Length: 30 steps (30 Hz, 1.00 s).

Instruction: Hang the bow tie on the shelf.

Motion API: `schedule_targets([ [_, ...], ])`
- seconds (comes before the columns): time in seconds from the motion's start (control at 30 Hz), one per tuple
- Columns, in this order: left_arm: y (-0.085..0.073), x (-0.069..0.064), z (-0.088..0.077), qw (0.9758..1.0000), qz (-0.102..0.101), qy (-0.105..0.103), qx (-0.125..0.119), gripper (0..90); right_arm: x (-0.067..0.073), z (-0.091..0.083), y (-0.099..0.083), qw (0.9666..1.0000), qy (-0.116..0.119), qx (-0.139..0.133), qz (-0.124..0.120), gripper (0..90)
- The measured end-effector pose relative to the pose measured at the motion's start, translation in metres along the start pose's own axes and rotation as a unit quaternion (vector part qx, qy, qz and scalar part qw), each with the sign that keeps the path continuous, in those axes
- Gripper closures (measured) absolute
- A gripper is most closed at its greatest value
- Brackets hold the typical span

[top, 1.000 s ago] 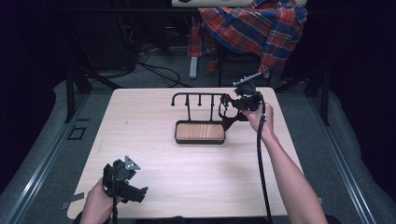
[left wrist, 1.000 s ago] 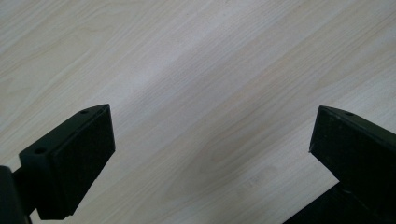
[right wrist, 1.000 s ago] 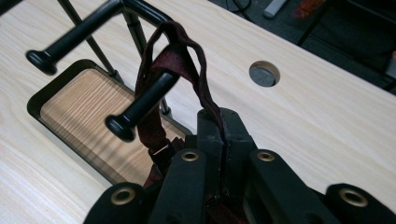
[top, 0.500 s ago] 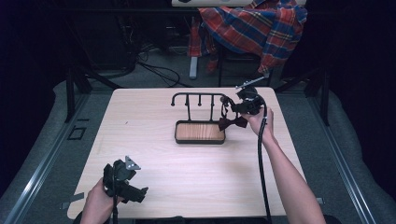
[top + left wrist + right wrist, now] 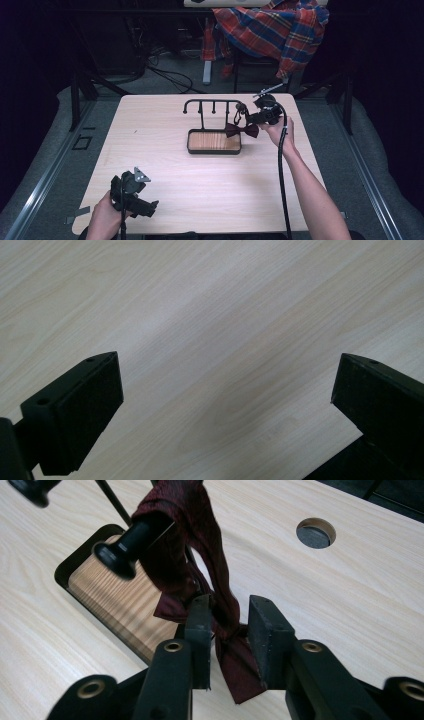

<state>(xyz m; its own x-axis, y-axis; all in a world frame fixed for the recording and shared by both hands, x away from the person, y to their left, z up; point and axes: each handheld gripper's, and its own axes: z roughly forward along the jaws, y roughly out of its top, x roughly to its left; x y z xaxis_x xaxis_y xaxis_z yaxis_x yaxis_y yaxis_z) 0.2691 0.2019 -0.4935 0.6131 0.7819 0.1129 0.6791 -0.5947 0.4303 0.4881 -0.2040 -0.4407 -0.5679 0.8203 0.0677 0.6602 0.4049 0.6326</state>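
Left gripper (image 5: 227,390) wide; right gripper (image 5: 230,625) parting

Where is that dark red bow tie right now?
In the high view the bow tie hangs by its strap from the right end of the black stand, just above the wooden tray's right edge, between the right gripper's parted jaws.

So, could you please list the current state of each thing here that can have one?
Dark red bow tie: draped over the rack's end peg, its tail between the right jaws.
Black metal rack with wooden tray: upright.
Right gripper: jaws just opening, releasing the tie.
Left gripper: open, nothing held.
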Motion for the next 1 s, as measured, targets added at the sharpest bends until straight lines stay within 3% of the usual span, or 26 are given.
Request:
schedule_targets([
  [0.53,0.000,0.000,0.000,1.0000,0.000,0.000,0.001,0.1,0.010,-0.030,-0.008,0.9989,0.007,0.015,-0.043,43.9],
  [1.0,0.000,-0.001,0.000,1.0000,0.000,0.000,0.001,0.2,0.042,-0.054,-0.028,0.9934,0.005,0.046,-0.105,20.8],
])
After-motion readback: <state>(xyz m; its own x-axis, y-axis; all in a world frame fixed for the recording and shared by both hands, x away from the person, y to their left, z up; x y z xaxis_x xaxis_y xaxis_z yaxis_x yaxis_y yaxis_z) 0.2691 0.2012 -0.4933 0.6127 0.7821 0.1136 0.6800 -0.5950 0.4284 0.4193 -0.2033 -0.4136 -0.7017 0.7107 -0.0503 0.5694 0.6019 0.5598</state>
